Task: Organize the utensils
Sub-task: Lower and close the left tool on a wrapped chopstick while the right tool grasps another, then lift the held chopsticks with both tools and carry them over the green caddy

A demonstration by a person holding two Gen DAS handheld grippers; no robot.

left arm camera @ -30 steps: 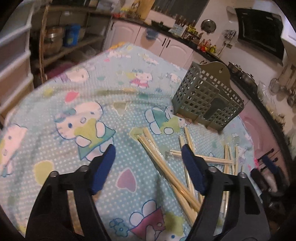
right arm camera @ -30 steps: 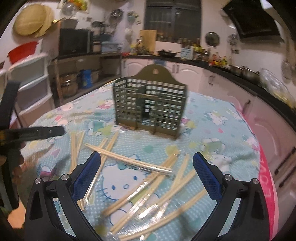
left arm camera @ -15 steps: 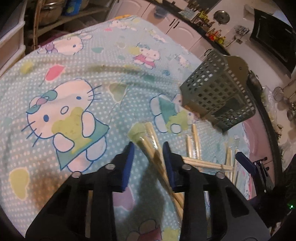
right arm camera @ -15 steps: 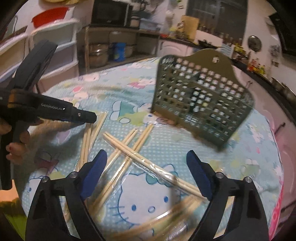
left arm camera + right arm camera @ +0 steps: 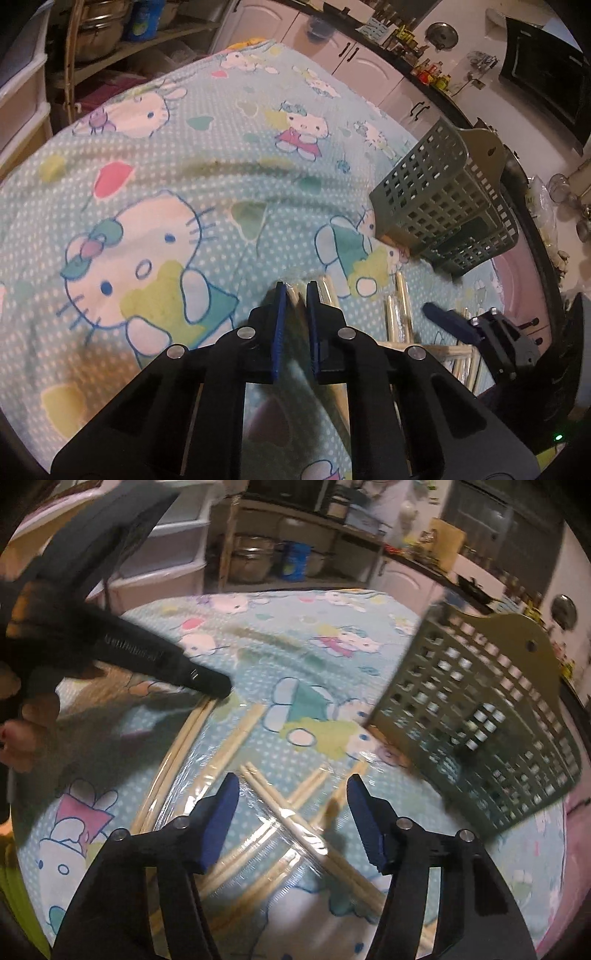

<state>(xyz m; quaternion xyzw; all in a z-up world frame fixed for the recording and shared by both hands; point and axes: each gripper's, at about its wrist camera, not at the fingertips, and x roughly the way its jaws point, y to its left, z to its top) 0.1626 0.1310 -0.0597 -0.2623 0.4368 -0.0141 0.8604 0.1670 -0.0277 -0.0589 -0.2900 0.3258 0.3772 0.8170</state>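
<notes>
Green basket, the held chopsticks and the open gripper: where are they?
green basket [image 5: 439,199], left wrist view, latticed side wall.
held chopsticks [image 5: 184,734], right wrist view, mid-shaft.
right gripper [image 5: 291,812], right wrist view, between its fingers.

Dim, warm indoor light; strong fisheye bending with dark corners. Motion blur smears the green basket [image 5: 476,720] in the right wrist view.

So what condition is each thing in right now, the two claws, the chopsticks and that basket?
Left claw: shut on a wrapped chopstick pair at its far tip.
Right claw: open, holding nothing, above the pile.
Other chopsticks: in clear wrappers, lying loose and crossed on the cloth.
Basket: standing on the cloth; no chopsticks seen inside.
</notes>
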